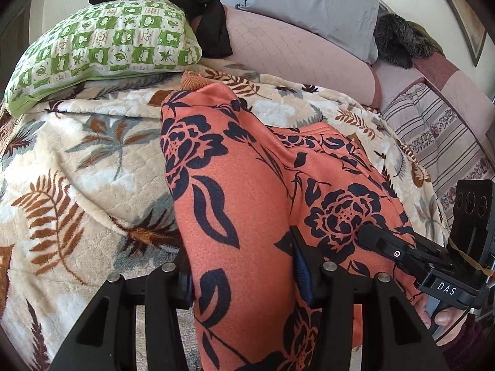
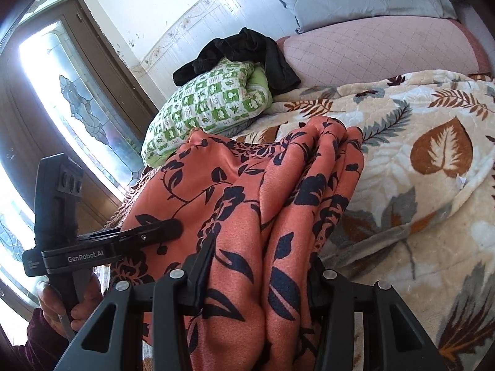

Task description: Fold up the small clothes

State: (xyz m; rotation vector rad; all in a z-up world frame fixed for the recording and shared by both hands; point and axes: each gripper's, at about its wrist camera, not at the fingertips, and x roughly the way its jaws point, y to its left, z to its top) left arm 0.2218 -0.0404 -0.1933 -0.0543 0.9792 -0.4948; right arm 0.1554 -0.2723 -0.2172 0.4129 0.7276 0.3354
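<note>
Pillow (image 1: pixel 102 43) and black garment (image 1: pixel 198 3) lie beyond orange garment (image 1: pixel 235 191).

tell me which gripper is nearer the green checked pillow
Left. The left gripper, clamped on the orange floral garment, is on the side toward the green checked pillow; the right gripper grips the garment farther from it.

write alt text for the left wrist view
The left gripper clamps a bunched orange garment with dark flowers over a leaf-print blanket. The right gripper grips the same garment; a green checked pillow lies behind.
</note>
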